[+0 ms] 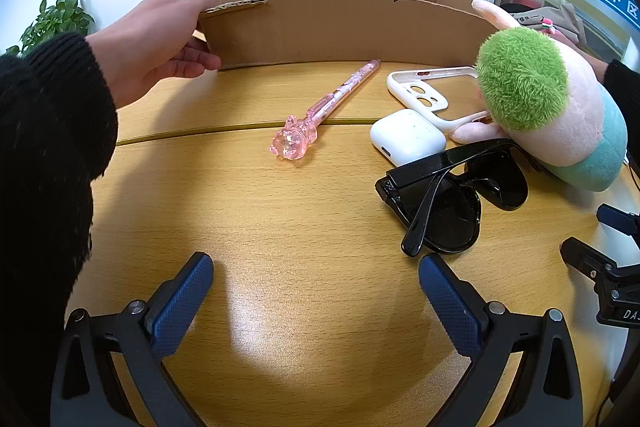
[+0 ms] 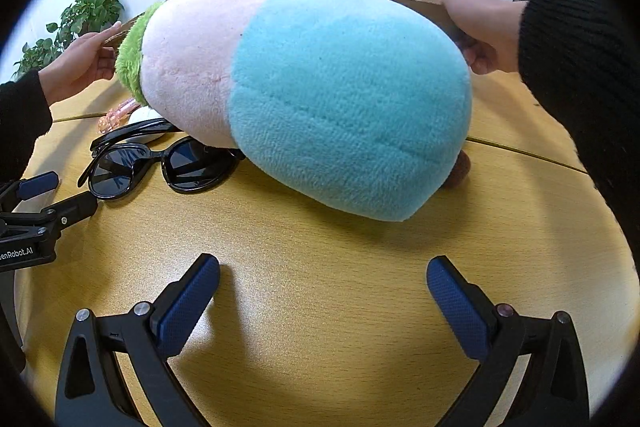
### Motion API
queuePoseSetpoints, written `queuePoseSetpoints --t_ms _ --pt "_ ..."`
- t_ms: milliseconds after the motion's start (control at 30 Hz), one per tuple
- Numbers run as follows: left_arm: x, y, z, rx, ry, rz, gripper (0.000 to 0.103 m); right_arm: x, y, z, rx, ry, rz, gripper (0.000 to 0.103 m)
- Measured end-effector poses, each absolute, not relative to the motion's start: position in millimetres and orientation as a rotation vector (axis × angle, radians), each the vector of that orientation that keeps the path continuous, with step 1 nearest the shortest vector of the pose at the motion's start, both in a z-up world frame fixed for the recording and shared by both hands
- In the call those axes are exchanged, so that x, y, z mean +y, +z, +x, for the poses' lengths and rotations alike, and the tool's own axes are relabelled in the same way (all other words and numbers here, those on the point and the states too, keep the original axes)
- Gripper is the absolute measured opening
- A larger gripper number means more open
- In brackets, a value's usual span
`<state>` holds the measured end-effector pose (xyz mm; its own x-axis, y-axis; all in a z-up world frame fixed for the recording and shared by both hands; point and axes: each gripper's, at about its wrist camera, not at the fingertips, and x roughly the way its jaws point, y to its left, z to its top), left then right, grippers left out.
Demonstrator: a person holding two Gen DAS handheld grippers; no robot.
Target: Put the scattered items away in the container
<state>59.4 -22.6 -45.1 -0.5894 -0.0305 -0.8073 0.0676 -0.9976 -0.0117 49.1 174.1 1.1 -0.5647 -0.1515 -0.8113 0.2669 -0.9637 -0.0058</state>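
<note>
A brown cardboard box [image 1: 340,27] stands at the table's far side, a person's hand [image 1: 160,43] holding its left corner and another hand [image 2: 476,27] its right. In front lie a pink glitter pen [image 1: 320,111], a white phone case [image 1: 432,95], a white earbud case [image 1: 406,137], black sunglasses [image 1: 448,199] and a plush toy [image 1: 552,107] in green, pink and teal. My left gripper [image 1: 316,303] is open over bare table, near the sunglasses. My right gripper [image 2: 322,301] is open just short of the plush toy [image 2: 320,95]; the sunglasses [image 2: 160,163] lie to its left.
A wooden table [image 1: 300,235] with a seam across it carries everything. A potted green plant [image 1: 56,23] stands at the far left by the white wall. Black sleeves flank both views. The other gripper [image 2: 36,215] shows at the left edge of the right wrist view.
</note>
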Motion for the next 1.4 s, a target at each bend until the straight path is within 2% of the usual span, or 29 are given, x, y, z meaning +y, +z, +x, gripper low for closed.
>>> queuePoseSetpoints --t_ms 1400 --pt "-40.6 -45.9 84.9 0.046 -2.784 1.407 0.103 174.5 2.3 53.5 0.188 -2.579 1.319 0.103"
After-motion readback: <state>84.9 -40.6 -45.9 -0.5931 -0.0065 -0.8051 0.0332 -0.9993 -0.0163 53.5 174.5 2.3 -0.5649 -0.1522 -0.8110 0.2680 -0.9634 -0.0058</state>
